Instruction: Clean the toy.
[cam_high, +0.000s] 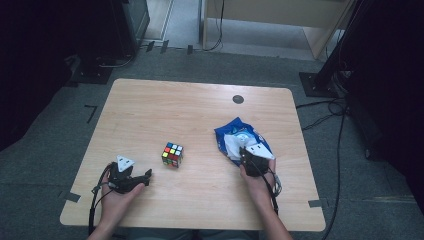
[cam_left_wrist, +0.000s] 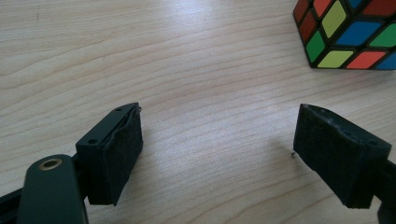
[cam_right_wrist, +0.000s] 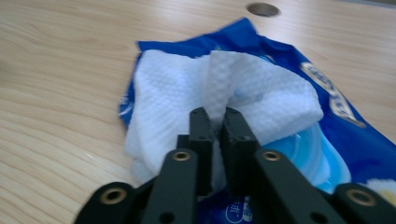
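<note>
2 black jaws of the right gripper (cam_right_wrist: 215, 114) pinch a fold of the white wipe (cam_right_wrist: 187, 93), which sticks up from the blue wipe pack (cam_high: 240, 137) right of frame centre; the left gripper (cam_high: 142, 179) rests released, lower left.

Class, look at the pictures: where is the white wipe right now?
The white wipe sticks out of the blue pack on the table's right side, right of the puzzle cube, pinched between the right gripper jaws.
</note>
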